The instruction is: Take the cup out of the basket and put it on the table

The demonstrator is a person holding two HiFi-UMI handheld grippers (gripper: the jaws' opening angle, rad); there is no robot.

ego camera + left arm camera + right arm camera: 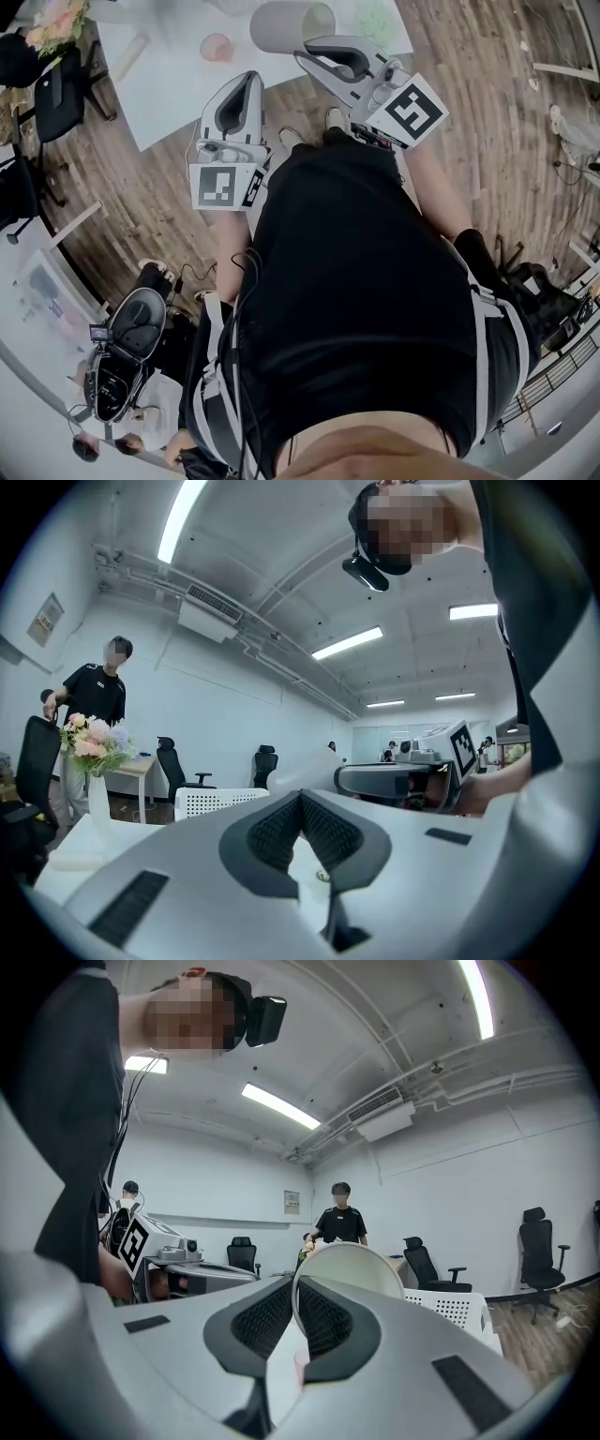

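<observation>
Cup sideways, axis level, rim in right gripper fingers; left gripper fingers together.

The room is being lit brightly and evenly by ceiling light strips, which are being blown out into glare. Edges are being bent and darkened by fisheye distortion, and the nearest foreground is being rendered soft.

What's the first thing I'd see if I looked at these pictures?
Probably the big white cup, pinched by its rim in the right tongs and held out ahead of the person's black shirt. Beside it, the left tongs are shut with nothing in them. A bunch of flowers stands at the far left of the left gripper view.
</observation>
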